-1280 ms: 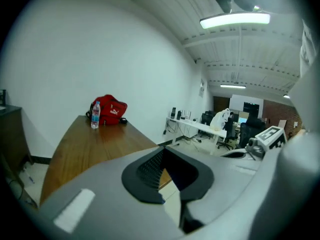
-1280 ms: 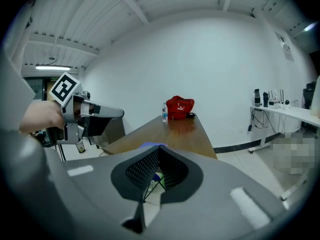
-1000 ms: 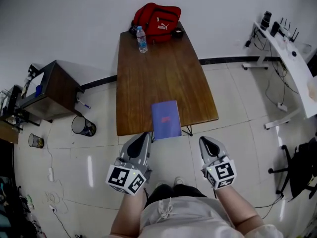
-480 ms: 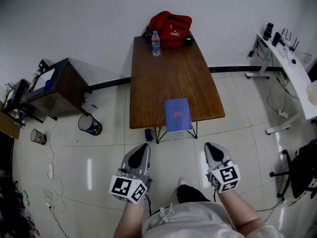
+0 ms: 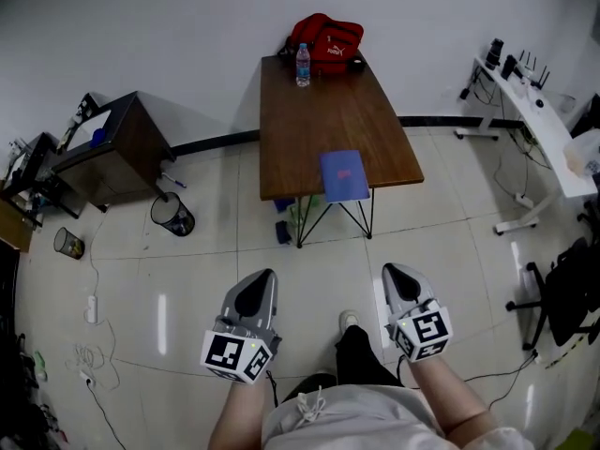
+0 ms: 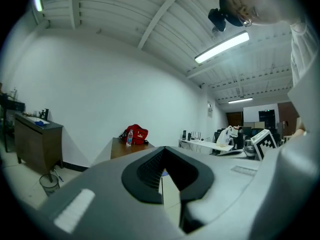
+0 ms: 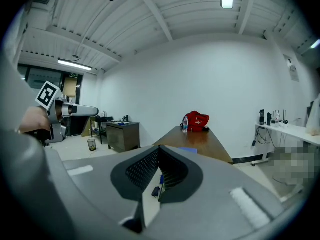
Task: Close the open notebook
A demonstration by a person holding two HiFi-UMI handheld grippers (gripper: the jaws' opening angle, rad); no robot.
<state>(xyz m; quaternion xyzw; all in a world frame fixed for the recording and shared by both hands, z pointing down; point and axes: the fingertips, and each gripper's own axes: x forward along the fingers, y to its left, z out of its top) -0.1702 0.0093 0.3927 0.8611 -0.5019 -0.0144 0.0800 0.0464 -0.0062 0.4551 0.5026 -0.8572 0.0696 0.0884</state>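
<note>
The notebook [image 5: 344,175] lies closed, blue cover up, at the near edge of the brown table [image 5: 319,111]; the right gripper view shows its blue edge [image 7: 189,149] on the tabletop. Both grippers hang over the tiled floor, well short of the table. My left gripper [image 5: 253,284] is shut with nothing in it, its jaws meeting [image 6: 162,166]. My right gripper [image 5: 398,275] also looks shut and empty, with only a thin slit between its jaws [image 7: 160,176]. The person's legs and a shoe show between them.
A red bag [image 5: 328,36] and a water bottle [image 5: 303,66] stand at the table's far end. A dark cabinet [image 5: 112,153], a bin [image 5: 173,216] and a cup [image 5: 67,244] are at the left. A white desk [image 5: 534,111] and a black chair [image 5: 572,289] are at the right.
The table and closed notebook have drawn away up the view as the person backed off. Both grippers moved back with the person and stayed shut.
</note>
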